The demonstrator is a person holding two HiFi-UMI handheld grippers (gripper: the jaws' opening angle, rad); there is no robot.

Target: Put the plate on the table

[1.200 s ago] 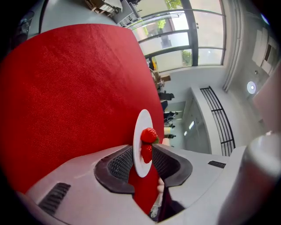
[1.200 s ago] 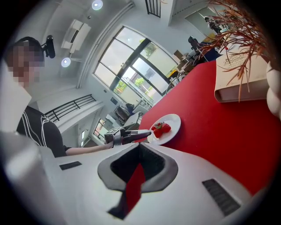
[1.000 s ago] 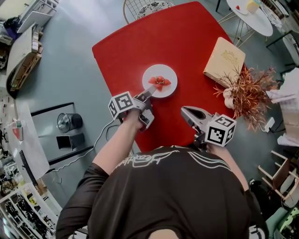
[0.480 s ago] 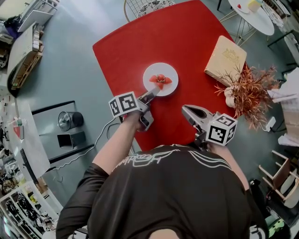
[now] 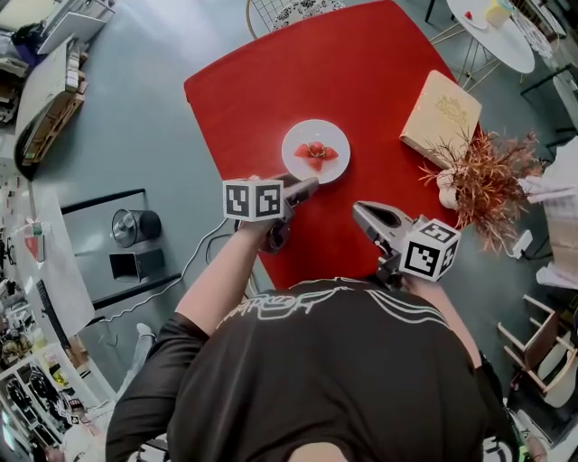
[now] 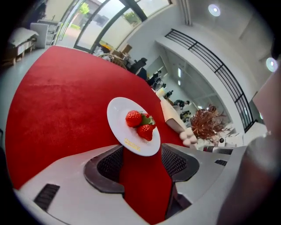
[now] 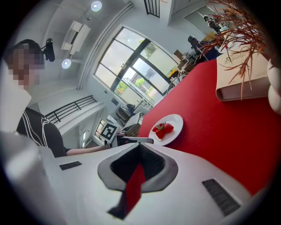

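A white plate (image 5: 315, 151) with two strawberries (image 5: 316, 150) lies flat on the red table (image 5: 262, 90). My left gripper (image 5: 309, 187) hovers just short of the plate's near rim, its jaws open and nothing pressed between them. In the left gripper view the plate (image 6: 124, 132) sits right ahead of the wide-spread left gripper (image 6: 141, 160), with the strawberries (image 6: 139, 124) on it. My right gripper (image 5: 359, 211) hangs over the table's near edge, to the right of the plate, with its tips together and empty. The right gripper view shows the plate (image 7: 173, 125) well beyond my right gripper (image 7: 139, 147).
A tan book (image 5: 440, 115) lies at the table's right side, next to a dried reddish plant in a pale vase (image 5: 477, 176). A round white table (image 5: 492, 27) stands at the far right, a wire chair (image 5: 289, 11) behind the red table. Grey floor lies to the left.
The left gripper's jaws have come off the plate's rim and drawn back a little toward me, and its marker cube has turned. The plate stays on the table. The right gripper has barely moved.
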